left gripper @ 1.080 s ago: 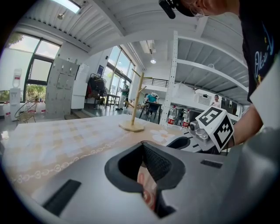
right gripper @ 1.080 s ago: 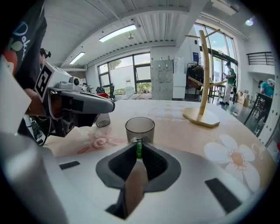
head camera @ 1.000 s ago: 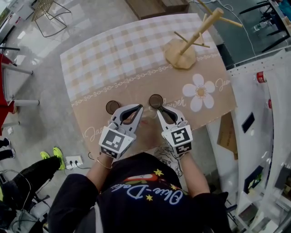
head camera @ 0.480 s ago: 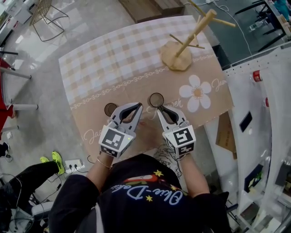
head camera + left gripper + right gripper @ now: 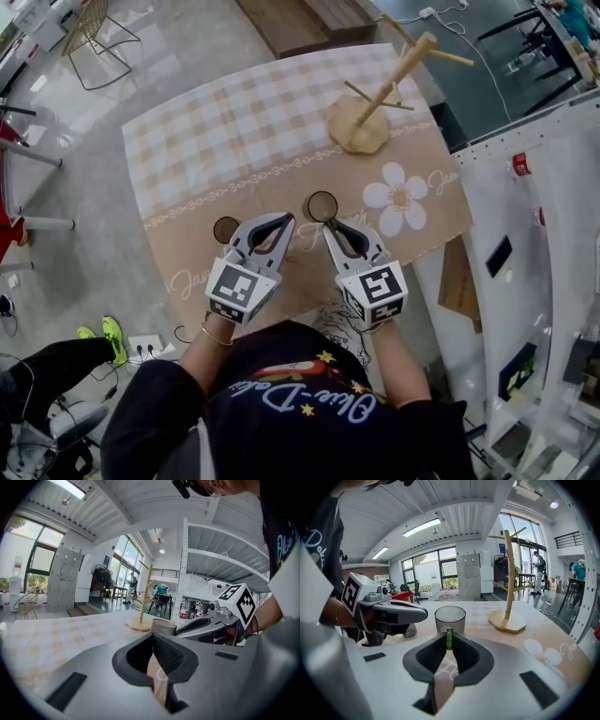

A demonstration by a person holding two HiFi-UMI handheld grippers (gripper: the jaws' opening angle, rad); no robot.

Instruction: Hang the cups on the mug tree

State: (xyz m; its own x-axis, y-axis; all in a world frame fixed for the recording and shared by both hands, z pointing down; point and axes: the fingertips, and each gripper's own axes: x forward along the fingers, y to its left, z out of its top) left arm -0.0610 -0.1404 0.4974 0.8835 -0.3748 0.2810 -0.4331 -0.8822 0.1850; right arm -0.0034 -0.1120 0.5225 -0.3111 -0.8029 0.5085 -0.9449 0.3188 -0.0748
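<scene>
The wooden mug tree stands at the table's far right; it also shows in the right gripper view. Two dark cups stand near the front edge. The right cup sits just beyond my right gripper, whose tips are pinched on a thin green handle at the near side of that cup. The left cup stands left of my left gripper, apart from it. My left gripper is shut with nothing between its tips.
A checked cloth with a white flower print covers the table. The table's right edge borders white shelving. A wire basket and chair legs stand on the floor at the left.
Only the head view has drifted a little. Both grippers and both cups keep their places on the table.
</scene>
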